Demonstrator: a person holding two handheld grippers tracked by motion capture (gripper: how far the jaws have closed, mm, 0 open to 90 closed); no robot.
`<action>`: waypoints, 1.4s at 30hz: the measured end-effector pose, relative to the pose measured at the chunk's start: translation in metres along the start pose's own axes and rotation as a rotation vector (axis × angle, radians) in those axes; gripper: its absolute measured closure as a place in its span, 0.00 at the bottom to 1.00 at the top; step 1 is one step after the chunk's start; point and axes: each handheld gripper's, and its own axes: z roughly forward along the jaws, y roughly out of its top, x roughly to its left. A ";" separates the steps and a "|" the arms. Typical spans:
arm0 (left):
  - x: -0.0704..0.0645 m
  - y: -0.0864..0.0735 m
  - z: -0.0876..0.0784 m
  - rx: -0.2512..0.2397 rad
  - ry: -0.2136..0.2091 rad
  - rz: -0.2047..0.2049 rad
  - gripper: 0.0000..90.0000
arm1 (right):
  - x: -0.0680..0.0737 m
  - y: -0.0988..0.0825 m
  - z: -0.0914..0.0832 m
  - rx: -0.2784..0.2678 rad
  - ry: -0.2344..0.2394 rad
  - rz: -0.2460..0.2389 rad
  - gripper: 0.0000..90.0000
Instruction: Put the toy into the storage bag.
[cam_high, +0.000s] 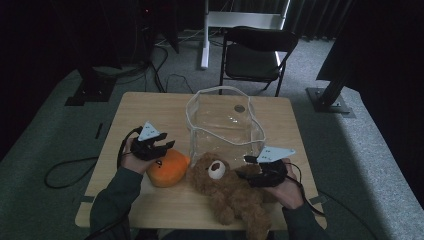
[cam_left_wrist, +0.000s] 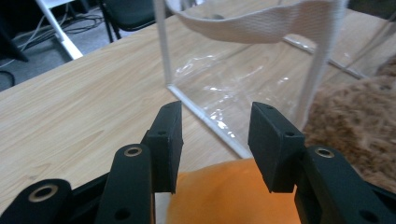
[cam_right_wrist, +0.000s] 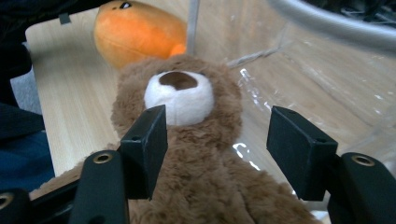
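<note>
Between and just below your right gripper (cam_right_wrist: 217, 140) fingers lies the brown teddy bear (cam_right_wrist: 187, 140), jaws apart and not pressing it. Under your left gripper (cam_left_wrist: 215, 140), fingers likewise spread, sits the orange plush toy (cam_left_wrist: 233, 196) (the clear bag (cam_left_wrist: 243, 84) stands just beyond). One bear, one orange toy, one bag.

Left gripper (cam_high: 161, 146), right gripper (cam_high: 250, 167): black bodies, each topped by a pale grey three-cornered plate, black cable trailing. Jaws are flat black blocks on arms with brass-ringed screw holes. Dark green sleeves (cam_high: 116, 192).
</note>
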 end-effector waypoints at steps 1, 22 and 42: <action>0.002 0.000 -0.001 0.001 0.005 -0.001 0.62 | 0.002 0.000 0.003 0.008 0.010 0.000 0.41; 0.032 -0.021 0.000 0.012 0.094 -0.096 0.61 | 0.027 -0.001 0.060 0.195 0.039 -0.009 0.21; 0.047 -0.041 0.007 0.035 0.109 -0.169 0.61 | 0.031 -0.016 0.111 0.372 0.043 -0.003 0.11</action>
